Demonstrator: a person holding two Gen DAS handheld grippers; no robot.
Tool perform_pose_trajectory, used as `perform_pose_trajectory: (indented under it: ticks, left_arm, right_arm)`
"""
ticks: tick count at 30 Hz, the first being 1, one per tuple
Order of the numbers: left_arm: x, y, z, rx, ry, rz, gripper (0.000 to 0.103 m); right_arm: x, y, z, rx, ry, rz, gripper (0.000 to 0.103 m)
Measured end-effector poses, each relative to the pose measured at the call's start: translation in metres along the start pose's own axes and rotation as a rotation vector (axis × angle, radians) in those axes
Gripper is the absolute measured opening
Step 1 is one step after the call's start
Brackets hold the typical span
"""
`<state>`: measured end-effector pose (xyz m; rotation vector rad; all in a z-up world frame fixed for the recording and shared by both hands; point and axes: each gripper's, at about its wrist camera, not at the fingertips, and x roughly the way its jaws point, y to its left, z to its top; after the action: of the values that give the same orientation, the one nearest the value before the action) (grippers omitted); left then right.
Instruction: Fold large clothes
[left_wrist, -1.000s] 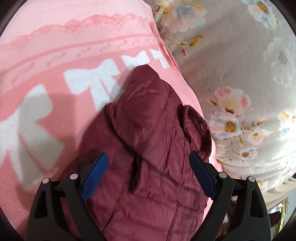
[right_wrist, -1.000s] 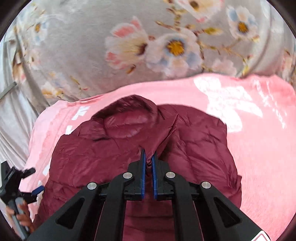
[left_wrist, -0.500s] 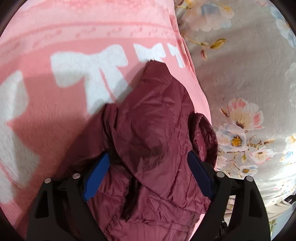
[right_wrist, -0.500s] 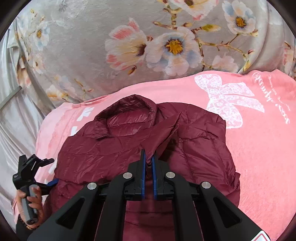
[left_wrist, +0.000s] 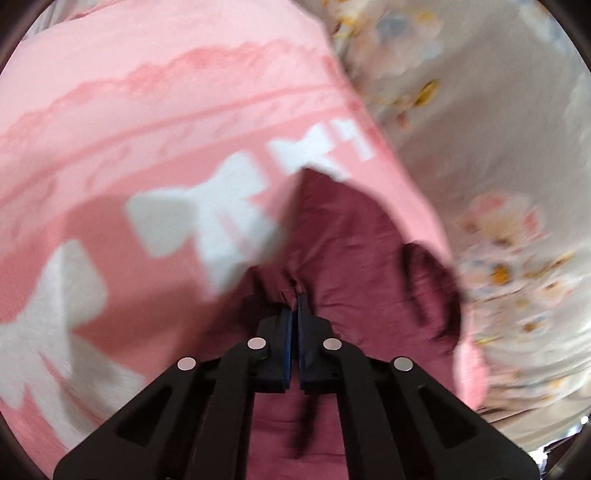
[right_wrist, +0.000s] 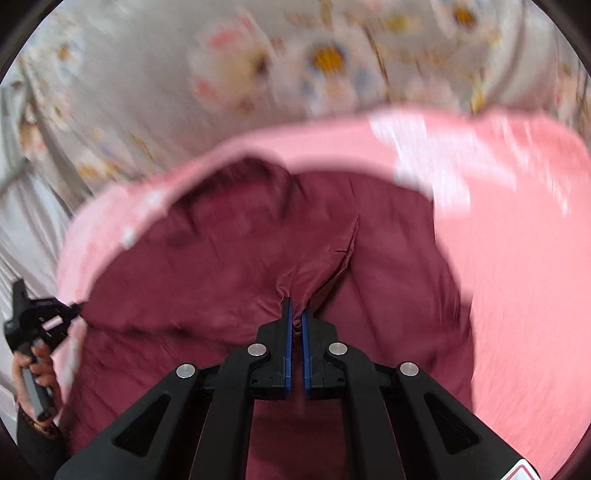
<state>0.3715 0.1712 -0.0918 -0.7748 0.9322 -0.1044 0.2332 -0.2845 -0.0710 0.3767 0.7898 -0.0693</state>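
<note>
On the pink blanket (right_wrist: 517, 295) with white bows: one maroon puffer jacket (right_wrist: 221, 266), spread out, collar toward the floral sheet (right_wrist: 147, 92). Left gripper (left_wrist: 294, 295): jaws just closed, pinching a jacket fold. Right gripper (right_wrist: 296, 306): jaws clamped on bunched jacket fabric. Both views blurred.

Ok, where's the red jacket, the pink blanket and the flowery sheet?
red jacket (right_wrist: 229, 266): right wrist view, on its smooth front panel.
pink blanket (left_wrist: 122, 122): left wrist view, on the plain pink band by the lace print.
flowery sheet (right_wrist: 325, 59): right wrist view, on a big flower's yellow middle.
</note>
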Motion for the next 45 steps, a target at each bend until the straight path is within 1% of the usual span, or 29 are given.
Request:
perform_pose_trajectory:
  ticks: [1,2,3,4,9,10,12,13,14,15,16,17,18,19,20,23,24,27,30,33,34,36,37,38,41,42,43,44,45]
  left_arm:
    - [0.009,0.009,-0.003,-0.018,0.027,0.009,0.0]
    - [0.014,0.016,-0.006,-0.029,0.037,-0.007,0.0]
    - [0.013,0.019,-0.009,-0.015,0.01,-0.028,0.0]
    - [0.013,0.018,-0.01,0.001,0.004,-0.026,0.0]
    - [0.012,0.006,-0.013,0.095,-0.018,0.038,0.0]
    - [0.011,0.005,-0.013,0.107,-0.019,0.044,0.0]
    - [0.011,0.004,-0.014,0.12,-0.024,0.05,0.0]
    - [0.011,0.003,-0.015,0.127,-0.029,0.054,0.0]
    - [0.011,0.002,-0.017,0.138,-0.034,0.06,0.0]
    - [0.011,0.001,-0.018,0.15,-0.04,0.067,0.0]
    - [0.011,-0.001,-0.02,0.17,-0.049,0.081,0.0]
    - [0.011,-0.003,-0.021,0.182,-0.052,0.089,0.0]
    - [0.01,-0.006,-0.022,0.196,-0.055,0.101,0.0]
    - [0.01,-0.006,-0.022,0.198,-0.056,0.106,0.0]
    - [0.009,-0.006,-0.022,0.199,-0.059,0.109,0.0]
    - [0.008,-0.004,-0.022,0.209,-0.057,0.104,0.001]
    - [0.009,-0.005,-0.024,0.221,-0.06,0.111,0.001]
    - [0.011,-0.012,-0.028,0.271,-0.071,0.159,0.001]
    - [0.012,-0.012,-0.027,0.277,-0.066,0.161,0.001]
    - [0.012,-0.02,-0.028,0.332,-0.057,0.203,0.001]
    - [0.009,-0.023,-0.03,0.352,-0.049,0.214,0.002]
    - [-0.003,-0.026,-0.033,0.375,-0.038,0.214,0.003]
    - [-0.014,-0.029,-0.036,0.395,-0.038,0.215,0.007]
    - [-0.023,-0.033,-0.038,0.412,-0.039,0.218,0.012]
    - [-0.045,-0.057,-0.044,0.476,-0.068,0.214,0.019]
    - [-0.052,-0.073,-0.047,0.507,-0.089,0.203,0.02]
    - [-0.055,-0.085,-0.048,0.525,-0.097,0.189,0.025]
    - [-0.057,-0.102,-0.05,0.548,-0.1,0.164,0.032]
    - [-0.054,-0.12,-0.053,0.572,-0.097,0.142,0.035]
  right_arm:
    - [0.014,-0.008,-0.015,0.022,0.052,-0.01,0.003]
    - [0.019,-0.012,-0.021,0.031,0.069,-0.008,0.003]
    - [0.022,-0.015,-0.026,0.037,0.072,-0.001,0.003]
    - [0.02,-0.017,-0.027,0.041,0.064,0.004,0.003]
    - [0.017,-0.013,-0.025,0.029,0.076,-0.001,0.006]
    - [0.016,-0.013,-0.024,0.038,0.079,0.01,0.013]
    - [0.013,-0.016,-0.02,0.084,0.083,0.055,0.02]
    - [0.013,-0.017,-0.018,0.104,0.083,0.074,0.034]
    - [0.014,-0.018,-0.017,0.128,0.075,0.099,0.05]
    - [0.014,-0.018,-0.013,0.159,0.06,0.129,0.057]
    - [0.017,-0.016,-0.01,0.167,0.056,0.14,0.058]
    - [0.022,-0.012,-0.008,0.158,0.066,0.134,0.048]
    - [0.027,-0.006,-0.005,0.128,0.08,0.11,0.032]
    - [0.029,0.0,-0.004,0.1,0.086,0.084,0.003]
    - [0.026,0.007,-0.002,0.07,0.082,0.066,0.003]
    - [-0.002,0.014,0.005,0.021,-0.02,0.047,0.001]
    - [-0.002,0.014,0.004,0.0,-0.02,0.024,0.001]
    - [0.03,0.004,-0.012,-0.004,0.094,-0.026,0.0]
    - [0.037,0.002,-0.019,-0.014,0.094,-0.04,0.0]
    - [0.036,0.005,-0.018,-0.041,0.113,-0.052,0.001]
    - [0.03,0.002,-0.016,-0.021,0.119,-0.04,0.004]
    - [0.013,-0.006,-0.016,0.008,0.105,-0.029,0.016]
    - [0.001,-0.009,-0.016,0.019,0.091,-0.041,0.023]
    - [-0.009,-0.01,-0.017,0.025,0.074,-0.055,0.023]
    - [-0.039,-0.001,-0.012,0.019,0.007,-0.087,0.023]
    - [-0.043,0.005,-0.007,0.012,-0.011,-0.088,0.023]
    - [-0.047,0.018,-0.001,-0.015,-0.031,-0.073,0.023]
    - [-0.047,0.031,0.004,-0.045,-0.03,-0.053,0.023]
    - [-0.042,0.046,0.009,-0.075,-0.024,-0.032,0.023]
